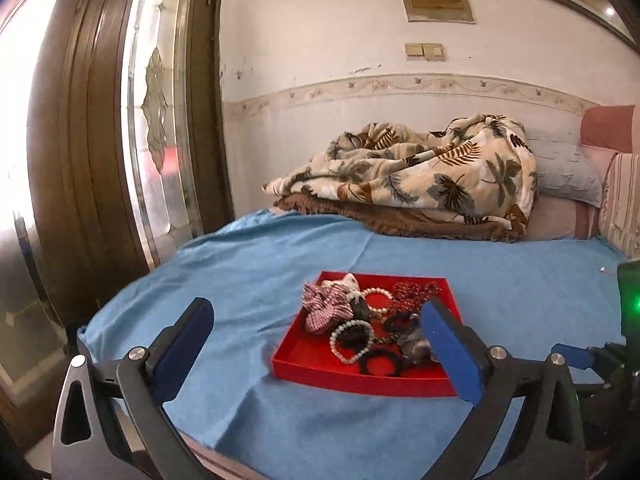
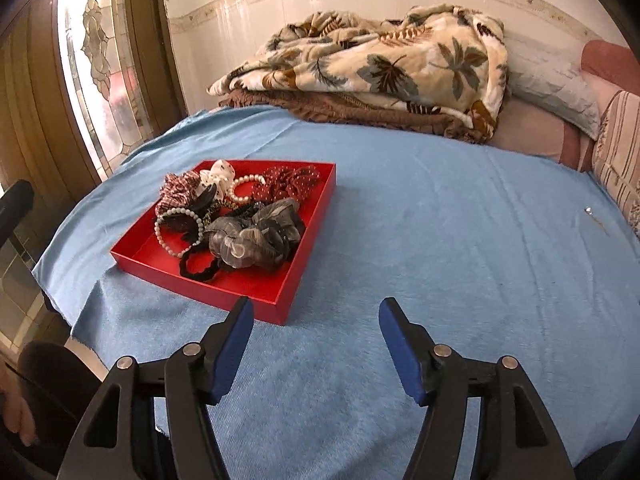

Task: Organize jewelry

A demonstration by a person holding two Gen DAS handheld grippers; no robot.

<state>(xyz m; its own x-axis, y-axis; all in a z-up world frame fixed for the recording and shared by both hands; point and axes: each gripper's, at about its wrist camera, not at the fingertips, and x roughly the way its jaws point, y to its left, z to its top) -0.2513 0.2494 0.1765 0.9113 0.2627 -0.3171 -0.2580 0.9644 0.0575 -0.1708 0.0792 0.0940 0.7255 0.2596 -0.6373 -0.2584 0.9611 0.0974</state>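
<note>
Red cardboard tray [image 2: 256,300] sits on the blue bedspread [image 2: 440,240], at about 10 o'clock from my right hand-held gripper [image 2: 316,352]. Its jaws stand spread, nothing between the pads, only bedspread below. My left hand-held gripper [image 1: 316,352] has its jaws spread wide too, also empty; the tray lies ahead at 12 to 1 o'clock, its near right corner hidden behind the right blue pad [image 1: 452,352].

Tray contents, heaped toward the far side: grey sheer scrunchie [image 2: 256,236], black hair ties [image 2: 200,268], a pearl bracelet [image 2: 176,232] at the left, a second pearl bracelet [image 2: 246,188] farther back, red dotted scrunchie [image 2: 292,184], pink-and-white plaid scrunchie [image 2: 176,196], white dotted bow [image 2: 218,174]. Near left corner of the tray floor is bare.

Leaf-print blanket [image 2: 380,60] is bundled at 12 o'clock against the wall.
</note>
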